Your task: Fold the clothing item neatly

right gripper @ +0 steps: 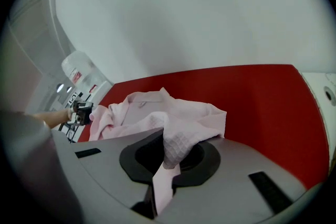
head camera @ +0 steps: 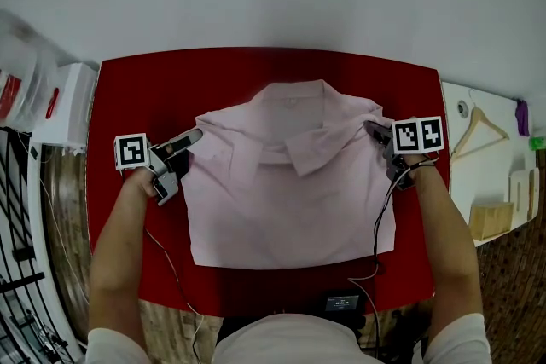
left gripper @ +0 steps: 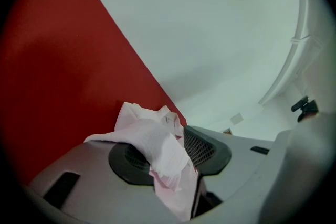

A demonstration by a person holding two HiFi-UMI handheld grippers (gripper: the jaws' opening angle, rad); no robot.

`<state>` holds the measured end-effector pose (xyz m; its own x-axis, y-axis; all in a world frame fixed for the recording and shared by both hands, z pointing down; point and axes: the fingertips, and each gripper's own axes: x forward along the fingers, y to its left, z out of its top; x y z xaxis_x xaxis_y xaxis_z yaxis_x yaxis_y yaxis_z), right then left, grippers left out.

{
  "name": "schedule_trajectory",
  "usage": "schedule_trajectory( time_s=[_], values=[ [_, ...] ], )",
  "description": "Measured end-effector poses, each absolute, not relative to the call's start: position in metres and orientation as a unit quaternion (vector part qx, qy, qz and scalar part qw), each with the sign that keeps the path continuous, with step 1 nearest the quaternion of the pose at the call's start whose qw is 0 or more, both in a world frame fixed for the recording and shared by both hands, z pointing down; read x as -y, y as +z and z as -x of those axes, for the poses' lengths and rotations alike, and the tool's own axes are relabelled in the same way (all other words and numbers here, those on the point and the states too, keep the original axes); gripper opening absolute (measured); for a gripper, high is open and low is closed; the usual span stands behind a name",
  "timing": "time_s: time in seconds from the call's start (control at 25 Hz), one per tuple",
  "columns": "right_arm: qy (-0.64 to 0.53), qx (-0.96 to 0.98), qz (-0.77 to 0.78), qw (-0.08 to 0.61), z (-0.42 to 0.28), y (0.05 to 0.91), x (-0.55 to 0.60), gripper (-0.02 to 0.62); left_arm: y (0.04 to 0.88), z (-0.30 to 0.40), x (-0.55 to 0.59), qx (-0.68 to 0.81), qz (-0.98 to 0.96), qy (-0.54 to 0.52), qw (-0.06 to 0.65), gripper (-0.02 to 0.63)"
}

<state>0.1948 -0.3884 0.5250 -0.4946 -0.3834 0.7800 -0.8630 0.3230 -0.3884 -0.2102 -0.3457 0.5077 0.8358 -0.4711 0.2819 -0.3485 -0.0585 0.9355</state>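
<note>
pink shirt [head camera: 290, 192] flat on red mat [head camera: 136, 98] between the tongs, collar far, hem near; left gripper [head camera: 192, 141] slack around its shoulder cloth, right gripper [head camera: 375, 132] clenched on the other shoulder.

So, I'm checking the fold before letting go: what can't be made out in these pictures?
Sleeves: head view, none show; perhaps folded under the pink shirt.
Bottom hem: both gripper views, cut off behind each gripper's own body.
Right gripper's jaws: head view, tips sunk in fabric.
Purple thing on the white side table: head view, too small.
</note>
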Motion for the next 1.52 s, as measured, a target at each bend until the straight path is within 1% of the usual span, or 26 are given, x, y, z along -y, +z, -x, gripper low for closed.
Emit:
schedule_trajectory(
  time_s=[0.16,0.32,0.4,0.6,0.76,0.84,0.92,1.04,1.16,1.36,1.44,1.52],
  values=[
    [0.452,0.738,-0.416,0.28,-0.195,0.542,0.398,0.028,0.514,0.209,0.352,0.264,-0.693,-0.048,0.669,0.147],
    [0.465,0.718,-0.423,0.3,-0.197,0.56,0.404,0.032,0.521,0.21,0.359,0.247,-0.663,-0.045,0.705,0.146],
    [0.476,0.708,-0.424,0.304,-0.196,0.566,0.406,0.058,0.525,0.21,0.363,0.241,-0.655,-0.037,0.716,0.146],
    [0.511,0.688,-0.425,0.291,-0.195,0.569,0.411,0.061,0.54,0.214,0.371,0.252,-0.646,-0.016,0.72,0.146],
    [0.51,0.689,-0.424,0.293,-0.195,0.569,0.41,0.061,0.555,0.211,0.365,0.26,-0.649,0.01,0.715,0.146],
    [0.506,0.695,-0.42,0.29,-0.191,0.566,0.409,0.088,0.553,0.208,0.361,0.254,-0.653,0.01,0.713,0.146],
    [0.5,0.705,-0.413,0.286,-0.186,0.56,0.406,0.128,0.547,0.207,0.355,0.245,-0.662,0.011,0.708,0.147],
    [0.485,0.722,-0.401,0.287,-0.184,0.55,0.396,0.155,0.536,0.206,0.346,0.235,-0.677,0.015,0.697,0.147],
    [0.471,0.733,-0.395,0.291,-0.185,0.541,0.387,0.166,0.528,0.209,0.338,0.235,-0.69,0.018,0.684,0.147],
    [0.433,0.755,-0.386,0.305,-0.185,0.526,0.371,0.166,0.513,0.218,0.324,0.248,-0.714,0.02,0.655,0.147],
    [0.4,0.771,-0.384,0.314,-0.183,0.518,0.366,0.166,0.508,0.222,0.318,0.26,-0.734,0.033,0.626,0.147],
    [0.359,0.787,-0.378,0.331,-0.181,0.513,0.359,0.166,0.503,0.223,0.311,0.269,-0.778,0.07,0.563,0.146]
  ],
)
